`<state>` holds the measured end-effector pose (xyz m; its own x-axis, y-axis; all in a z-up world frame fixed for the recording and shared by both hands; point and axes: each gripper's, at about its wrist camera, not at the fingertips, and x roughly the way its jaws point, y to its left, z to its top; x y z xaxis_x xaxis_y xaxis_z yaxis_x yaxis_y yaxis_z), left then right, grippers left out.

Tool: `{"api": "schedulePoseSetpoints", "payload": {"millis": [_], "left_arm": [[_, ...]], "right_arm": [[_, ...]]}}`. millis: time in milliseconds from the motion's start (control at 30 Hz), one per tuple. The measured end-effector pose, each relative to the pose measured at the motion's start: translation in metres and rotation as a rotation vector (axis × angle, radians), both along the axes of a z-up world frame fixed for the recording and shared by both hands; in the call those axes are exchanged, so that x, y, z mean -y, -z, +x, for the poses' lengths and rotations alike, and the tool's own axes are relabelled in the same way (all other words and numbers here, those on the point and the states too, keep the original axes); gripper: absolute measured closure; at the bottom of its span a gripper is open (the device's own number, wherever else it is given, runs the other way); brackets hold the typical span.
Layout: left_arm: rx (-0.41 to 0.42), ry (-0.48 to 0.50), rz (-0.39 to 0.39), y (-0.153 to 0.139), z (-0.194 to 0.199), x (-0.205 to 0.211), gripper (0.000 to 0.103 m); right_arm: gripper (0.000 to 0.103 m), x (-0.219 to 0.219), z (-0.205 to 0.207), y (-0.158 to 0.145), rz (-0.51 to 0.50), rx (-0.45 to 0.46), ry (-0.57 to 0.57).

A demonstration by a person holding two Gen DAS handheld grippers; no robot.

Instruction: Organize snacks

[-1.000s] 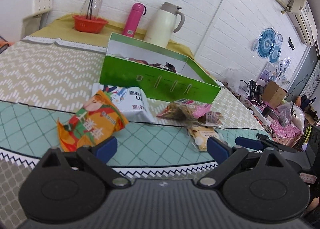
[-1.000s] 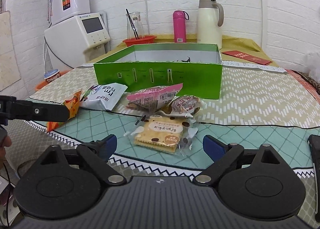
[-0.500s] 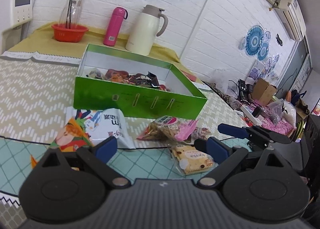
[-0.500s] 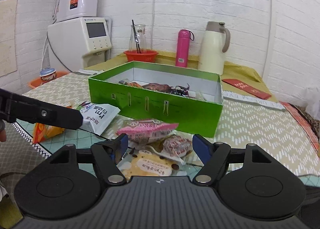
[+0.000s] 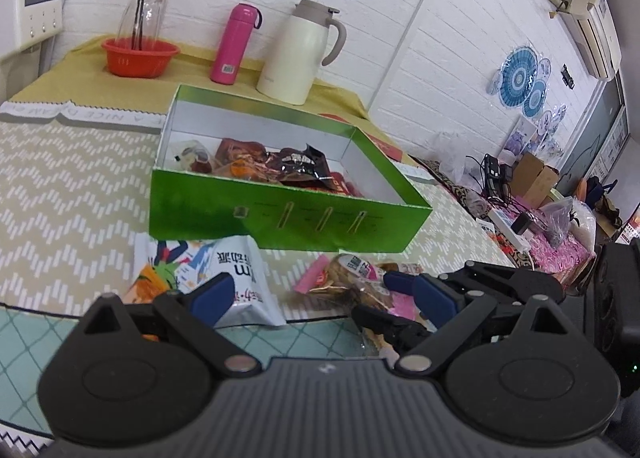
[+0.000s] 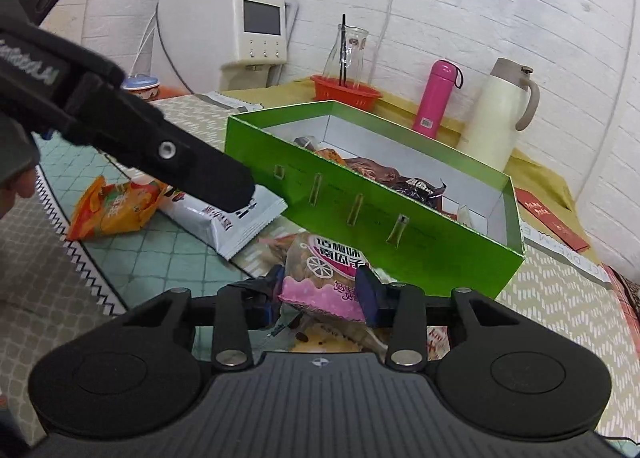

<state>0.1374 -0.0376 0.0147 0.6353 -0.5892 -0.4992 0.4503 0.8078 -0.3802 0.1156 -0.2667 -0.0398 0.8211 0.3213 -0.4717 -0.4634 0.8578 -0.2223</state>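
White brick room, desk (image 5: 60,194) under zigzag and teal cloths, green box (image 5: 280,214) already part-filled with snacks. Left wrist view: left hand-held gripper (image 5: 316,298) hung released over the white snack bag (image 5: 236,282), nothing between its pads; it had risen since a second ago, so the box interior now showed. Right hand-held gripper (image 5: 400,298) had moved in onto the pink packet (image 5: 360,274). Right wrist view: right hand-held gripper (image 6: 320,294), wide a second ago, was now clenched on the pink packet (image 6: 324,270), just in front of the green box (image 6: 380,218). Orange bag (image 6: 116,210) lay loose. Grasp looked made; likely next: lift into box.
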Motion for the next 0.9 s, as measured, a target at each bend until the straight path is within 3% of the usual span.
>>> {"api": "schedulePoseSetpoints", "payload": {"millis": [33,167,267,367,400,433,500,667,767,833,867,900], "left_arm": [[-0.005,0.007,0.000,0.001,0.001,0.001,0.008],[-0.019,0.066,0.000,0.006,0.002,0.012,0.008],[-0.046,0.101,0.011,0.014,0.002,0.022,0.009],[-0.069,0.145,-0.004,0.019,-0.004,0.025,0.013],[-0.074,0.161,-0.006,0.020,-0.007,0.026,0.017],[-0.081,0.172,-0.003,0.021,-0.008,0.026,0.029],[-0.099,0.195,-0.003,0.023,-0.010,0.027,0.040],[-0.142,0.199,-0.026,0.032,-0.011,0.026,0.040],[-0.176,0.195,-0.078,0.036,-0.006,0.024,0.028],[-0.178,0.196,-0.078,0.037,-0.004,0.027,0.028],[-0.174,0.194,-0.073,0.038,-0.003,0.029,0.030],[-0.174,0.196,-0.071,0.040,-0.001,0.031,0.043]], "right_arm": [[0.053,0.002,-0.007,0.002,0.001,-0.009,-0.012],[0.053,0.009,-0.038,0.006,-0.005,-0.016,-0.074],[0.051,0.017,-0.050,0.010,0.004,-0.019,-0.048],[0.029,0.025,-0.059,0.009,0.063,-0.022,-0.010],[0.015,0.027,-0.061,0.009,0.082,-0.022,0.003],[0.007,0.029,-0.062,0.008,0.099,-0.022,0.016],[0.007,0.032,-0.064,0.008,0.124,-0.043,0.050],[0.007,0.039,-0.064,0.012,0.237,-0.095,0.068],[0.007,0.037,-0.061,0.012,0.224,-0.092,0.074],[0.006,0.033,-0.058,0.012,0.212,-0.091,0.072],[0.006,0.033,-0.056,0.013,0.208,-0.087,0.074],[0.009,0.032,-0.055,0.013,0.204,-0.087,0.080]]}}
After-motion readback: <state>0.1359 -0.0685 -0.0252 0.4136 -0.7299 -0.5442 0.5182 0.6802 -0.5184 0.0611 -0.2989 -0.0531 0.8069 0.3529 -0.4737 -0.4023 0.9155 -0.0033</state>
